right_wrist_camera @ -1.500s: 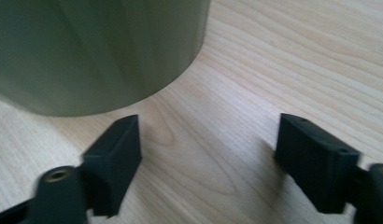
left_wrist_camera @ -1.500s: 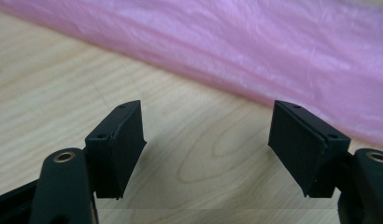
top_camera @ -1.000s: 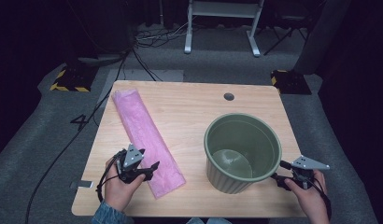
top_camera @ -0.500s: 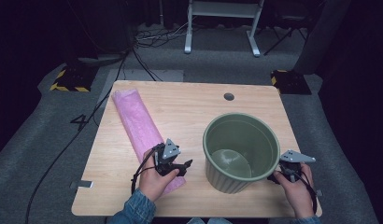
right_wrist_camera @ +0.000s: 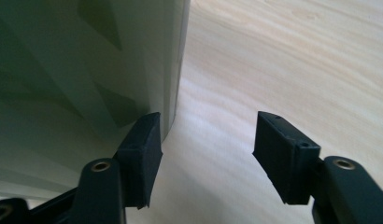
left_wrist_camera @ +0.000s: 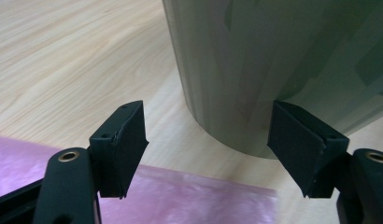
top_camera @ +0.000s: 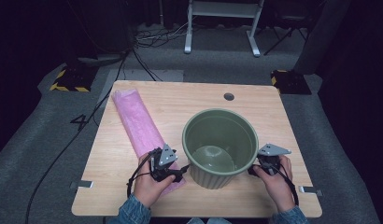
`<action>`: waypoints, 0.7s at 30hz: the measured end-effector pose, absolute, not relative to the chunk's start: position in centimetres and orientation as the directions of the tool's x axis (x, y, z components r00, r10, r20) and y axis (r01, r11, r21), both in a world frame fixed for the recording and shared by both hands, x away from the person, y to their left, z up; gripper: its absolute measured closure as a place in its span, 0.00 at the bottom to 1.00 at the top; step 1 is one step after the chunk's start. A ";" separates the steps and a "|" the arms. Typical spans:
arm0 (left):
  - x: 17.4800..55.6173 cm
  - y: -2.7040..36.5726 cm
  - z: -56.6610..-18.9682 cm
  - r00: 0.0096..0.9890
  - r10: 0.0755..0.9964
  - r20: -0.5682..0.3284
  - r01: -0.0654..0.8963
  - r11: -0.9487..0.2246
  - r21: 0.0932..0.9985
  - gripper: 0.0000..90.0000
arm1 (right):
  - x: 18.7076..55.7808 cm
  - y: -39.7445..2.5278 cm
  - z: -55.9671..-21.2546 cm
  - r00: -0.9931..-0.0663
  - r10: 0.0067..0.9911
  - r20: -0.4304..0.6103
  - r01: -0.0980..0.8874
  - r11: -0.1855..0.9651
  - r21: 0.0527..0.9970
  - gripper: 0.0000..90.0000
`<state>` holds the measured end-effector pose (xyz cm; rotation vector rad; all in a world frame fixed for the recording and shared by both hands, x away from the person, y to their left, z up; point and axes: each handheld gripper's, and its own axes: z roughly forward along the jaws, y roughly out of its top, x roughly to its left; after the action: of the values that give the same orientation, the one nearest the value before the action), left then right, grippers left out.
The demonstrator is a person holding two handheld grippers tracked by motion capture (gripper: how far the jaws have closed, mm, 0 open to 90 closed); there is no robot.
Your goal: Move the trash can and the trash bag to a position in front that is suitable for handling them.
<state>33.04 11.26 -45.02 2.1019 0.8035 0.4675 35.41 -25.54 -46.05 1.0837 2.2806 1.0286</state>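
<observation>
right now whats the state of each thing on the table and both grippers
green plastic pot: upright, empty, not gripped
pink plastic bag: lying flat, near end under the left gripper
left gripper: fingers open, beside the pot wall
right gripper: fingers open, one finger close to the pot wall

Upright green pot (top_camera: 220,145) beside pink sheet (top_camera: 142,129)

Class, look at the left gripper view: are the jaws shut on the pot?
No: the left gripper stands open, its jaws wide apart before the pot.
</observation>
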 end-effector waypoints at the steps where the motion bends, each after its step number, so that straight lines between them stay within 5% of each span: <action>1: 33.3 11.4 -45.1 0.720 0.692 0.054 0.379 -0.457 0.805 0.31 | 35.8 -25.2 -46.0 -0.612 0.789 -0.053 0.484 0.427 0.764 0.47; 7: 33.2 13.5 -45.6 0.710 0.703 0.032 0.408 -0.448 0.796 0.30 | 36.4 -24.8 -46.1 -0.611 0.790 -0.042 0.478 0.411 0.776 0.37; 21: 28.6 18.6 -48.9 0.748 0.663 0.027 0.455 -0.543 0.705 0.28 | 32.2 -27.2 -47.0 -0.641 0.767 0.035 0.501 0.384 0.776 0.34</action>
<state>28.58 18.58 -48.94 2.2405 0.8352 0.3808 32.22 -27.16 -46.95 1.1065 2.3178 1.1269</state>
